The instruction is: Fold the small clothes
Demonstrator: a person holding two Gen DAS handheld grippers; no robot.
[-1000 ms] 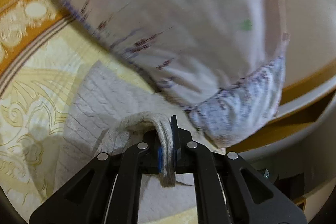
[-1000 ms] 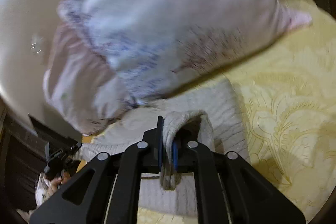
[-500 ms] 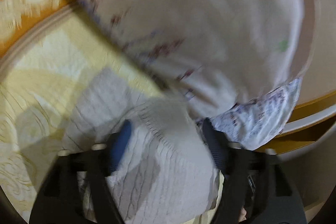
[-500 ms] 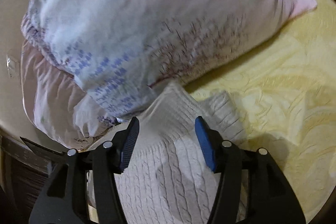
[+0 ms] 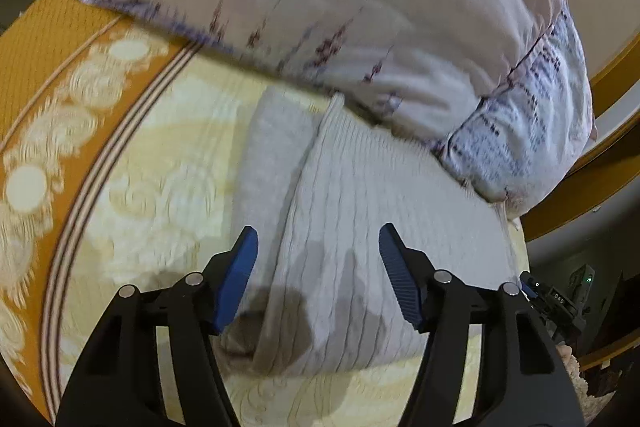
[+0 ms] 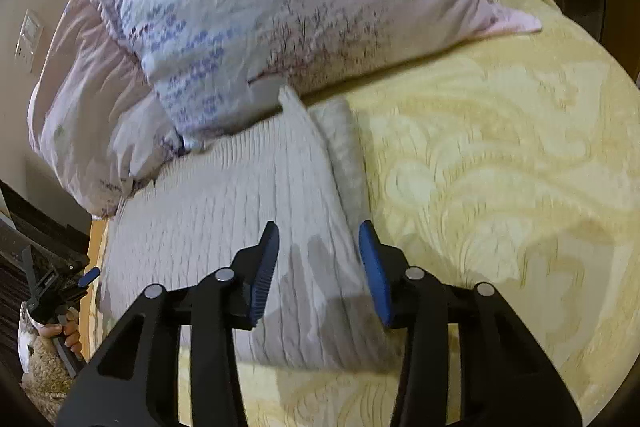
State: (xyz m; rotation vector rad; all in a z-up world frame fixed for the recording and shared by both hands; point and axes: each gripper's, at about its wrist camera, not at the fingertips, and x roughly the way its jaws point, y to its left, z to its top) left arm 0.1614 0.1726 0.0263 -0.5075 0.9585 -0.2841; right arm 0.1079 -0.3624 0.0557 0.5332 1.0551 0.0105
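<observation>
Left gripper (image 5: 318, 263): jaws spread, cloth released; a second ago clenched on a knit fold. Right gripper (image 6: 318, 259): likewise released. Cable-knit sweater (image 5: 360, 227): grey-white, folded flat on yellow bedspread (image 5: 160, 187), far edge touching patterned pillow (image 5: 320, 7). Right view alone shows a wall switch (image 6: 29, 39); left view alone, the bedspread's orange border (image 5: 60, 39).

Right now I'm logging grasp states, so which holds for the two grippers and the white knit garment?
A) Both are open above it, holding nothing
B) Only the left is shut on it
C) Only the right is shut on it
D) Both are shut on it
A: the left gripper and the right gripper both show blue pads spread wide, with the knit garment lying flat on the yellow bedspread between them.
</observation>
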